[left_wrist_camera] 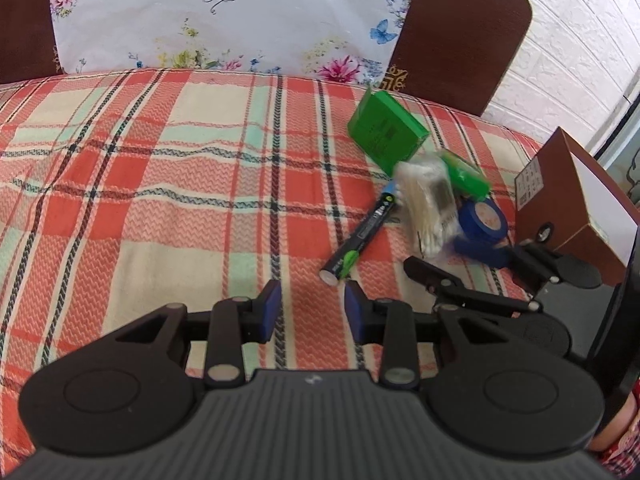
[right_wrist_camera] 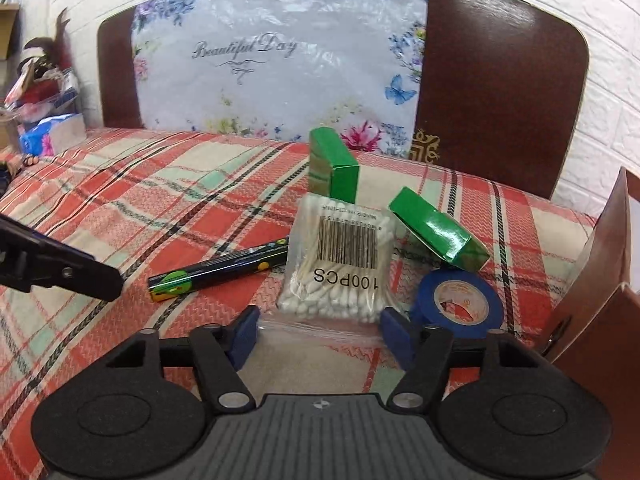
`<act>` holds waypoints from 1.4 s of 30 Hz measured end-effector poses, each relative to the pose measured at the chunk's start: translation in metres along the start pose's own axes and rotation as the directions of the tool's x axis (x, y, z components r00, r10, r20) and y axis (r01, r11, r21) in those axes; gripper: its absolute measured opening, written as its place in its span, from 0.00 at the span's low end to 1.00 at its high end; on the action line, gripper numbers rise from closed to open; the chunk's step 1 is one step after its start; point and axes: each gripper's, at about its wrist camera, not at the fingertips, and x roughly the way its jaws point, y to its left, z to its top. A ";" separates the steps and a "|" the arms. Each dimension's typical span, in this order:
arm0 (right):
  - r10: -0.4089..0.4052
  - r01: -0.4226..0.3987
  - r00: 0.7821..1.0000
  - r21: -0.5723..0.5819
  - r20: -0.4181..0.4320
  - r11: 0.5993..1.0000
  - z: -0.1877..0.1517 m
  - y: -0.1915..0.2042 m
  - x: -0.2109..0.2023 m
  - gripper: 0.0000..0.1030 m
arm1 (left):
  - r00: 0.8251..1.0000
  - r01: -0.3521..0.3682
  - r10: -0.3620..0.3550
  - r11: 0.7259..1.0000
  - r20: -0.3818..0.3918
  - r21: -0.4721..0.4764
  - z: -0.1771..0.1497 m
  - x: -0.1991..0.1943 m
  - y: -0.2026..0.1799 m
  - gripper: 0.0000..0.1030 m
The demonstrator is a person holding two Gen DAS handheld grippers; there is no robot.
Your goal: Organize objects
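Where plaid woven cloth (right_wrist_camera: 160,184) spreads: crinkly swab bag (right_wrist_camera: 340,264), glossy tape ring (right_wrist_camera: 460,300).

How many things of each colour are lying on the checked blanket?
Green: 2, the upright green box and the tilted green box
Blue: 1, the tape roll
Black with green: 1, the long tube
Clear with white: 1, the bag of cotton swabs
Brown: 1, the cardboard box
Total: 6
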 end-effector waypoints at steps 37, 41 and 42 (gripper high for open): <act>0.057 -0.057 0.998 -0.020 0.025 0.998 -0.003 -0.014 0.003 0.18 | 0.998 0.044 -0.045 0.999 -0.038 -0.024 0.004 0.015 -0.022 0.36; 0.055 -0.054 0.998 -0.054 0.021 0.997 -0.003 -0.008 0.001 0.11 | 0.998 0.046 -0.046 0.999 -0.041 -0.016 0.002 0.015 -0.025 0.36; 0.057 -0.056 0.998 -0.050 0.019 0.997 -0.003 -0.007 0.000 0.09 | 0.998 0.045 -0.046 0.999 -0.040 -0.017 0.002 0.014 -0.025 0.36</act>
